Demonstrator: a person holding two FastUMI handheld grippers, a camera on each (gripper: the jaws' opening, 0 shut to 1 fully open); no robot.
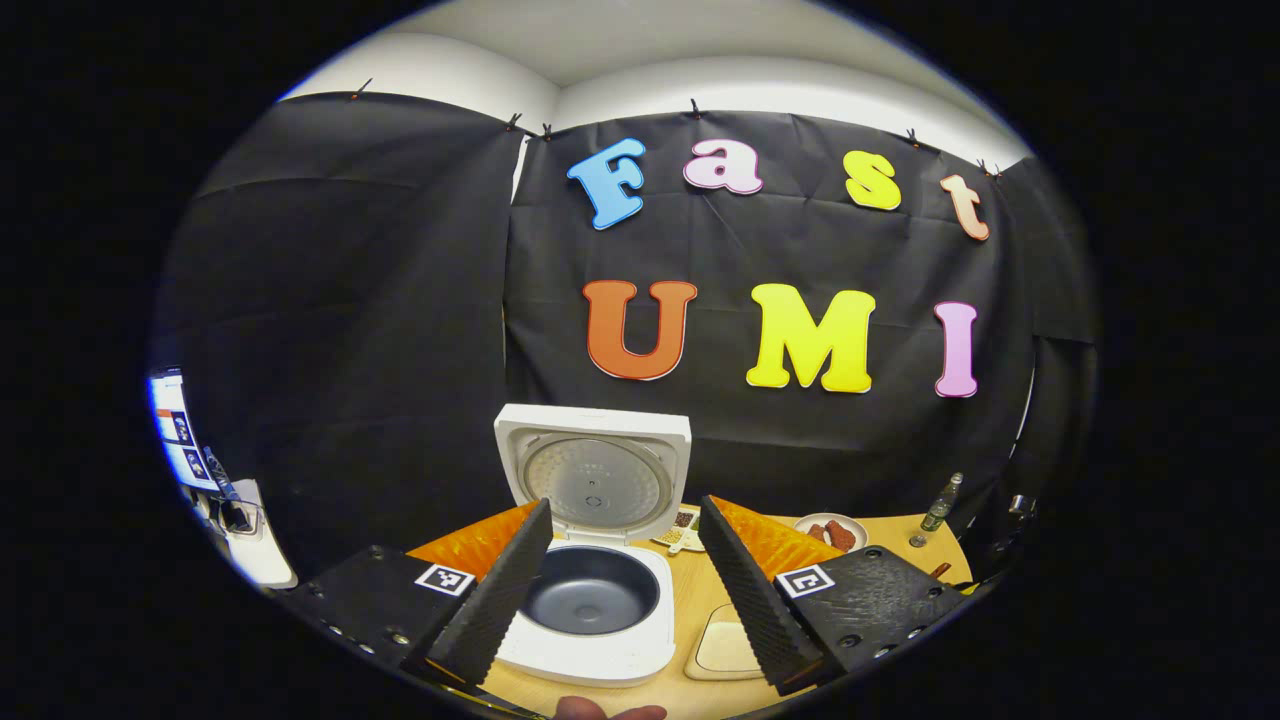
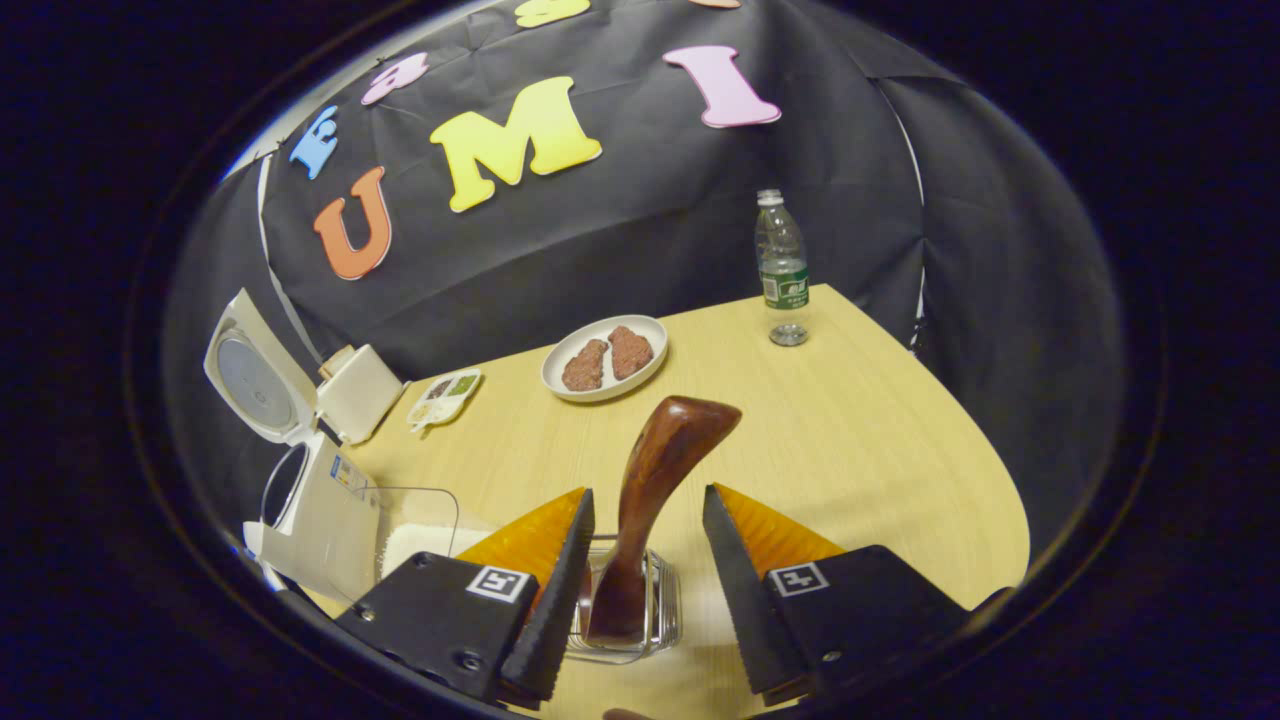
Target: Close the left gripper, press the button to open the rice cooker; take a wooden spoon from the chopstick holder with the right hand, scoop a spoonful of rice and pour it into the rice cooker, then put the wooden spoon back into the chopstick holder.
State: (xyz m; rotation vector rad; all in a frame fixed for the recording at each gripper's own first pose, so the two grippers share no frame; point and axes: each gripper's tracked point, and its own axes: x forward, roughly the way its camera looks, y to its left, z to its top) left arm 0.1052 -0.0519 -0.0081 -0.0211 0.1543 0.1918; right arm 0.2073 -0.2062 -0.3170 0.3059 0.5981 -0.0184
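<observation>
The left tool (image 1: 625,580) hovers level above the near edge of the desk (image 2: 850,440), its fingers spread wide with nothing between them. A bit of a hand (image 1: 610,711) shows at the bottom of the left gripper view. The right tool (image 2: 645,590) points downward toward the desk, its fingers also wide apart, one on each side of the wooden spoon (image 2: 655,490) without touching it.

The desk is light wood, walled in by black cloth. Toward its far edge stand a water bottle (image 2: 781,265) and a white plate (image 2: 604,357) with two brown pieces on it. A small divided dish (image 2: 445,397) sits near the rice cooker (image 1: 598,590), and a pale flat item, possibly a board (image 1: 725,645), lies just beside the cooker.

The rice cooker sits at the desk's left side with its lid (image 1: 597,478) upright and open, the dark inner pot exposed directly between the left tool's fingers. The wooden spoon stands tilted in the clear chopstick holder (image 2: 650,610), bowl end up. A clear container of rice (image 2: 420,535) stands between the holder and the cooker.
</observation>
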